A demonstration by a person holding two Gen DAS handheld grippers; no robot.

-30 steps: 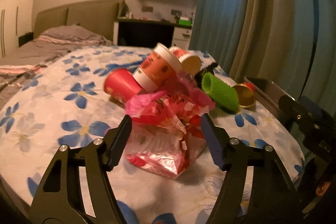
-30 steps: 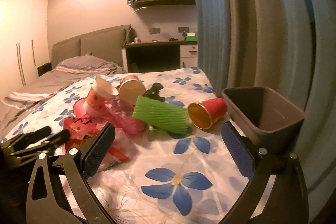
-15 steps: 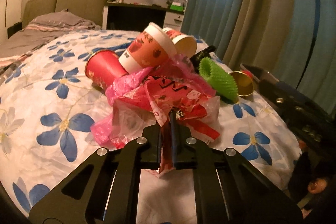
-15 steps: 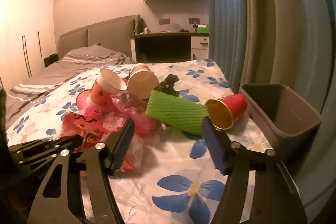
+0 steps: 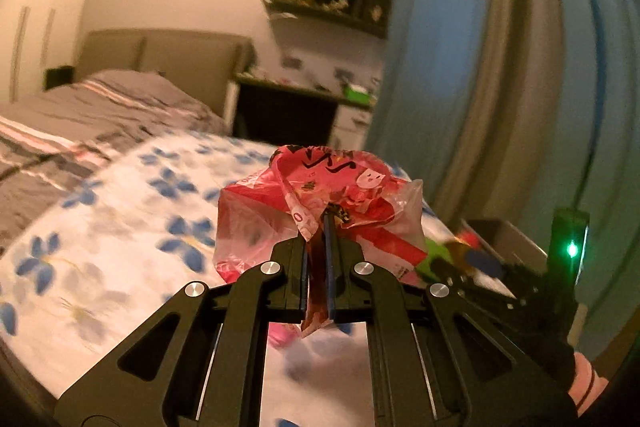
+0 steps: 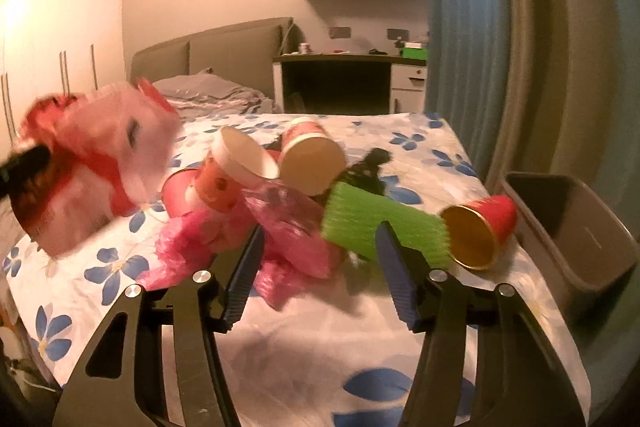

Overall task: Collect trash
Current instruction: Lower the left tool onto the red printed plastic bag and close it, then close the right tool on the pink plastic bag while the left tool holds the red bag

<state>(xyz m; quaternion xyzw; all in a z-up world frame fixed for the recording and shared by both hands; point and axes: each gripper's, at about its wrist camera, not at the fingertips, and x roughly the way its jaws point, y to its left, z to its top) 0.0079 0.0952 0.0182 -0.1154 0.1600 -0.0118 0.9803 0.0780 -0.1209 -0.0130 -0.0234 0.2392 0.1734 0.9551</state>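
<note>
My left gripper (image 5: 318,227) is shut on a crumpled red and clear plastic bag (image 5: 320,187), which hangs lifted off the floral bedsheet (image 5: 120,227). In the right wrist view the same bag (image 6: 100,167) is a blur at the left, up in the air. My right gripper (image 6: 320,231) is low over the trash pile and its jaws are closing. Pink plastic wrap (image 6: 296,239) lies between its fingers, and the green foam net (image 6: 384,223) is at the right finger. Neither pad visibly presses on them.
Two paper cups (image 6: 236,167) (image 6: 312,155), a red cup (image 6: 180,191) and a black object (image 6: 368,171) lie behind the pile. A red cup with a gold inside (image 6: 480,231) lies by the grey bin (image 6: 580,227), which stands off the bed's right edge. Curtains hang behind the bin.
My left gripper shut on the red bag and lifted it off the bed. My right gripper moved in toward the pile and its jaws narrowed.
</note>
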